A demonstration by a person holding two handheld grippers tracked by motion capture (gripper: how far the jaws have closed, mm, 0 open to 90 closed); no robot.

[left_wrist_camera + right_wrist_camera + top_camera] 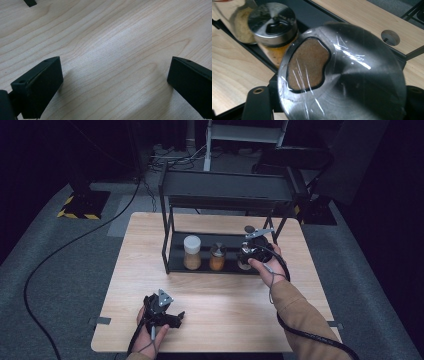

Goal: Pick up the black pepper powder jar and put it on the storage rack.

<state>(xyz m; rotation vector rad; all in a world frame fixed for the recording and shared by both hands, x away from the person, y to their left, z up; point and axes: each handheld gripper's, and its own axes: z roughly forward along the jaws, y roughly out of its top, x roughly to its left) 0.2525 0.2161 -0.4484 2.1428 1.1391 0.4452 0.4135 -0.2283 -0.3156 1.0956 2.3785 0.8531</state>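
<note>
Two grippers work at a light wooden table [215, 315]. Nearest, at the lower left of the high view, the left gripper [170, 318] lies low over the bare tabletop in the person's left hand [150, 330]. In the left gripper view its black jaws stand wide apart at the lower corners of the frame, released, with nothing but wood grain [112, 50] between them.

Farther in, right of centre in the high view, the right hand [264, 265] reaches out from a tan sleeve [300, 315] and brings the right gripper [249, 256] to the lower shelf of a black metal rack [225, 187]. In the right gripper view a shaker jar [342, 75] with a steel lid, a kidney-shaped opening showing brown powder, sits between the jaws, one black jaw at the lower left edge and the other at the lower right; the gripper looks clenched on it, though the contact itself is hidden under the lid.

Just beside it on the same shelf stands a second steel-lidded jar [217, 256] of orange-brown spice, and next to that, toward the frame's left, a taller jar with a white lid [192, 252]. The rack's top shelf is bare and dark.

Beyond the table, at the upper part of the high view, cables [175, 157] lie on grey floor.
</note>
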